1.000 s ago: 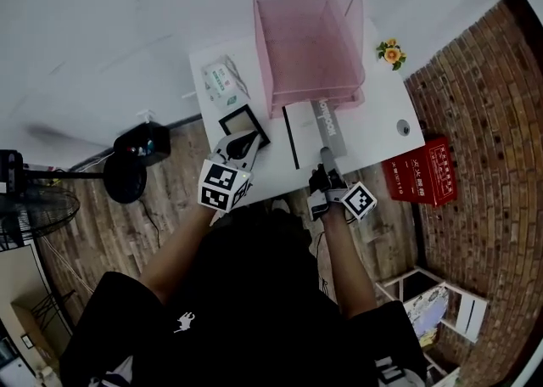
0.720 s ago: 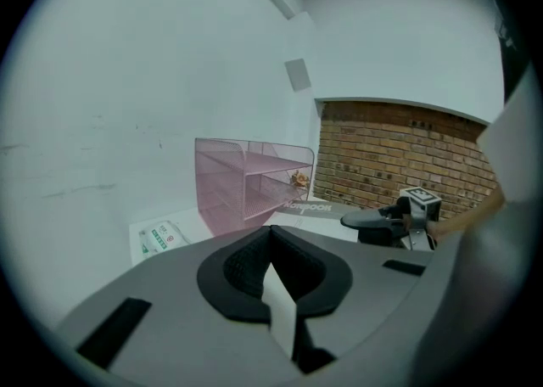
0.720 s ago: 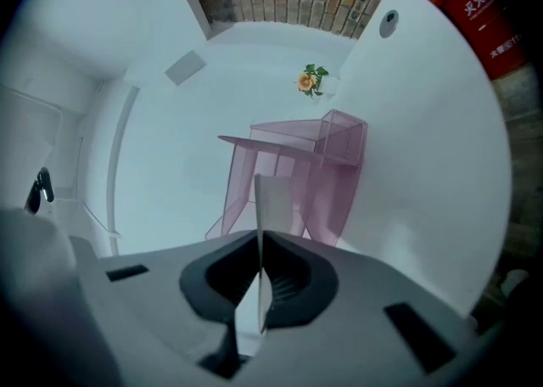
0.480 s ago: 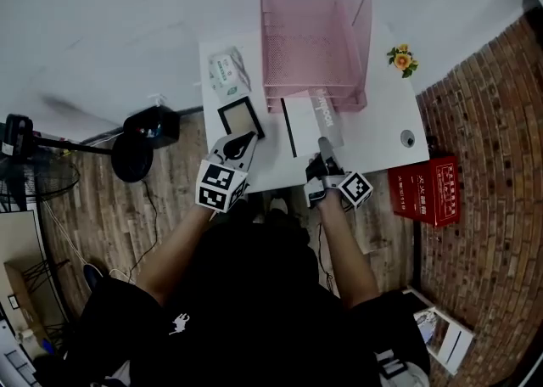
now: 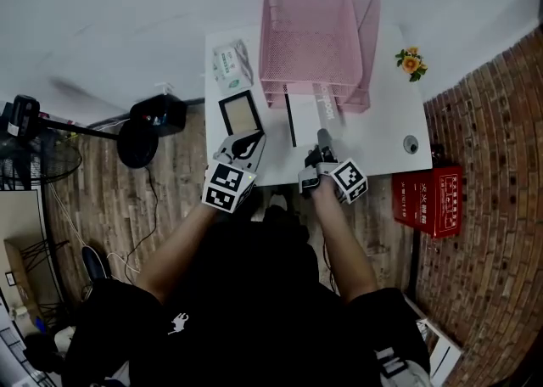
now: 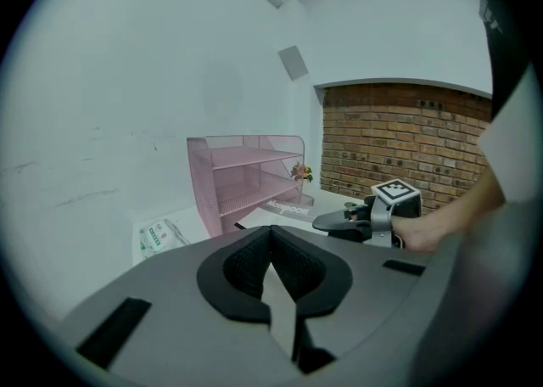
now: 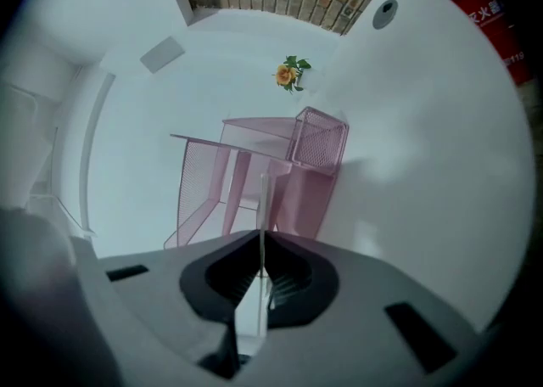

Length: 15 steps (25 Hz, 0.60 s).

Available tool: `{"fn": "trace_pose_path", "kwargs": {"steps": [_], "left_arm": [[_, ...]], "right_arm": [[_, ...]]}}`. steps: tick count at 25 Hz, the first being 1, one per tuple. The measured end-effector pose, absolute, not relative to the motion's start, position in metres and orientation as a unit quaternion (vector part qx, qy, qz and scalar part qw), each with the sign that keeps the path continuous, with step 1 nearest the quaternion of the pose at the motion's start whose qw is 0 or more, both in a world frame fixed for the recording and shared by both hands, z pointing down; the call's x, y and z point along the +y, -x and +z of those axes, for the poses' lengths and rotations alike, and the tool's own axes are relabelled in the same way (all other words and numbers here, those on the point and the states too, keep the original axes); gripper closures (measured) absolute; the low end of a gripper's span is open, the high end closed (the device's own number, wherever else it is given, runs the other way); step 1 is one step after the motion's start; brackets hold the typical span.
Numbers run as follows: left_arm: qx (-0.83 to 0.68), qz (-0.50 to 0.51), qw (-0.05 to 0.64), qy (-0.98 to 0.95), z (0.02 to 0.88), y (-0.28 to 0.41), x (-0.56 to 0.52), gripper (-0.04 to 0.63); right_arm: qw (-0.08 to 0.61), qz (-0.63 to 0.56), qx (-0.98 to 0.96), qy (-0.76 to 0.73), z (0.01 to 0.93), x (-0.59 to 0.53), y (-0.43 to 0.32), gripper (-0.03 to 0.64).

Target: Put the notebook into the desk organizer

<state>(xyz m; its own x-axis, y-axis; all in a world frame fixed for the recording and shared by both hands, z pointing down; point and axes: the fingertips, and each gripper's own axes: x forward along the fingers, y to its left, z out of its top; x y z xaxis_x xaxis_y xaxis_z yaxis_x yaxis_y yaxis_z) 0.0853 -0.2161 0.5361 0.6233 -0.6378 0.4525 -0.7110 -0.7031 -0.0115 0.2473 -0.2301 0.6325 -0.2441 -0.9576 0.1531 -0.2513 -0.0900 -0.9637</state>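
The pink wire desk organizer (image 5: 318,37) stands at the back of the white table (image 5: 382,135). The white notebook (image 5: 307,118), with a grey title band, lies flat with its far end under the organizer's lowest shelf. My right gripper (image 5: 322,143) is shut on its near edge. In the right gripper view the notebook (image 7: 261,207) shows as a thin edge between the pads of the right gripper (image 7: 260,245), pointing at the organizer (image 7: 271,177). My left gripper (image 5: 242,148) hovers at the table's front left, shut and empty. Its own view shows the left gripper (image 6: 271,232), the organizer (image 6: 250,182) and the notebook (image 6: 284,207).
A framed picture (image 5: 237,114) lies just ahead of the left gripper, a tissue pack (image 5: 231,65) behind it. A small flower (image 5: 411,61) stands right of the organizer. On the floor are a red box (image 5: 433,199) at the right and a black fan (image 5: 140,135) at the left.
The right gripper has pushed the notebook forward, so more of it lies under the organizer's lowest shelf. The left gripper has stayed near the framed picture.
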Motion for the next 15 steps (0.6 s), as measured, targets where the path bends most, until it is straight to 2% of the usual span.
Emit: {"fn": "trace_pose_path", "kwargs": {"steps": [15], "left_arm": [[-0.382,0.233,0.084,-0.89,0.541,-0.102,-0.229,0.594]], "right_arm": [[0.347,-0.541,0.557,0.527,0.642,-0.273,-0.235,0.603]]}}
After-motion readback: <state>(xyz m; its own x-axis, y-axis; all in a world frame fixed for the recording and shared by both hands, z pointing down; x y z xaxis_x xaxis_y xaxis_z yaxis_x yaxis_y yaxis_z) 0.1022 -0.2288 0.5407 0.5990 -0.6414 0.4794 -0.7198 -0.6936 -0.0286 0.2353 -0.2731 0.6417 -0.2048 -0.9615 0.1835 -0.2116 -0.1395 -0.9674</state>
